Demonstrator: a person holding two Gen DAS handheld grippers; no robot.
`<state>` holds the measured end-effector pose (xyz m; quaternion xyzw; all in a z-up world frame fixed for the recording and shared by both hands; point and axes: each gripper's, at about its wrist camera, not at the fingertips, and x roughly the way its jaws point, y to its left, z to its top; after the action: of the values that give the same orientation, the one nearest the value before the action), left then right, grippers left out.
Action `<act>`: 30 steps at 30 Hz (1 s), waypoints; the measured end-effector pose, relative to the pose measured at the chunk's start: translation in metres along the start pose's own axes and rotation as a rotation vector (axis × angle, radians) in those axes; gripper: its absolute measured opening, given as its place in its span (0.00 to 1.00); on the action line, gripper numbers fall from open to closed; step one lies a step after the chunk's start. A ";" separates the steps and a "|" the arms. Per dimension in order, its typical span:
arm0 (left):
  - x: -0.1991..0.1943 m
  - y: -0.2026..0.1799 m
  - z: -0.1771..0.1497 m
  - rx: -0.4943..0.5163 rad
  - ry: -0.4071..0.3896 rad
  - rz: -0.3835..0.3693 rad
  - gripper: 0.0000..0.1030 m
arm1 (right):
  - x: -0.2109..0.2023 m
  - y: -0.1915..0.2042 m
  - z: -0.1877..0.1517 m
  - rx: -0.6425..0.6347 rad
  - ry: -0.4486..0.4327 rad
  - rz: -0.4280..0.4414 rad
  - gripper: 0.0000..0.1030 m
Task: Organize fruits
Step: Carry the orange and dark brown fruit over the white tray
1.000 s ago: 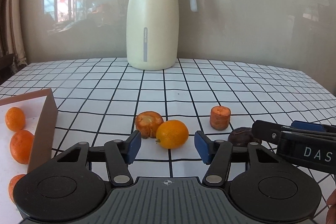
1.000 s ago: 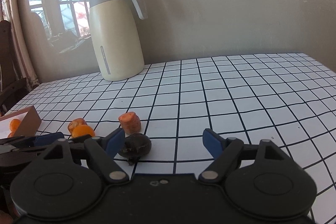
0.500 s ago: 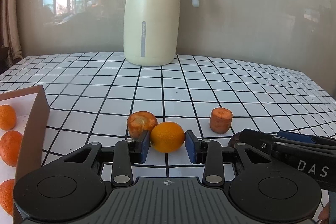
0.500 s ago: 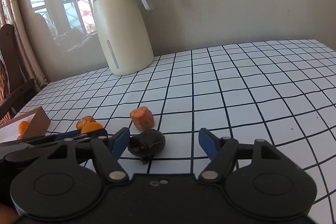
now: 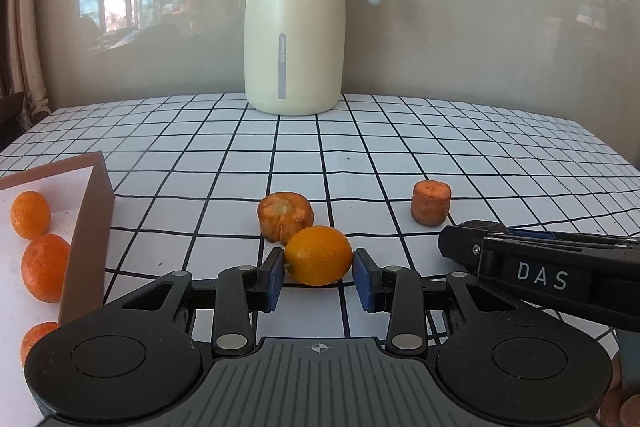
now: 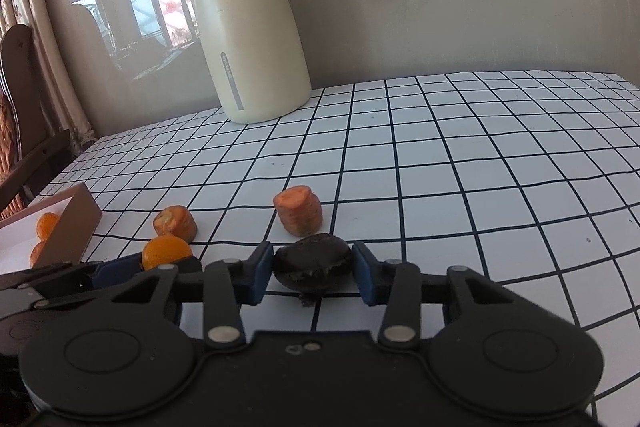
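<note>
A small orange fruit lies on the checked tablecloth, and my left gripper is shut on it, a blue pad on either side. Just to its right sits a dark, wrinkled fruit. My right gripper is closing on this fruit, and both blue pads touch its sides. In the left wrist view the right gripper's fingers hide most of the dark fruit. Behind the two fruits stand two carrot stumps.
A brown cardboard box at the left holds several oranges. A cream thermos jug stands at the back by the wall. A wooden chair is beyond the table's left edge.
Both grippers have closed from wide open. The left pads came in onto the orange fruit first. The right pads then came in onto the dark fruit.
</note>
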<state>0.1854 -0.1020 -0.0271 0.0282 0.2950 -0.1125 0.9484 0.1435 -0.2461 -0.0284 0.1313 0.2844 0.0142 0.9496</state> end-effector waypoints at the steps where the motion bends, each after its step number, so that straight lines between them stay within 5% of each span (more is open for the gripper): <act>1: 0.000 -0.001 0.000 -0.001 0.002 0.002 0.36 | 0.000 -0.001 0.000 0.002 0.000 0.001 0.33; 13: -0.017 0.000 -0.005 0.002 -0.053 -0.007 0.36 | -0.010 0.001 -0.002 -0.020 -0.017 0.012 0.33; 30: -0.092 0.030 -0.019 0.000 -0.113 0.005 0.36 | -0.071 0.028 -0.017 -0.115 -0.057 0.128 0.33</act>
<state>0.1079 -0.0527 0.0090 0.0222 0.2409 -0.1117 0.9639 0.0764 -0.2221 0.0034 0.0946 0.2468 0.0872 0.9605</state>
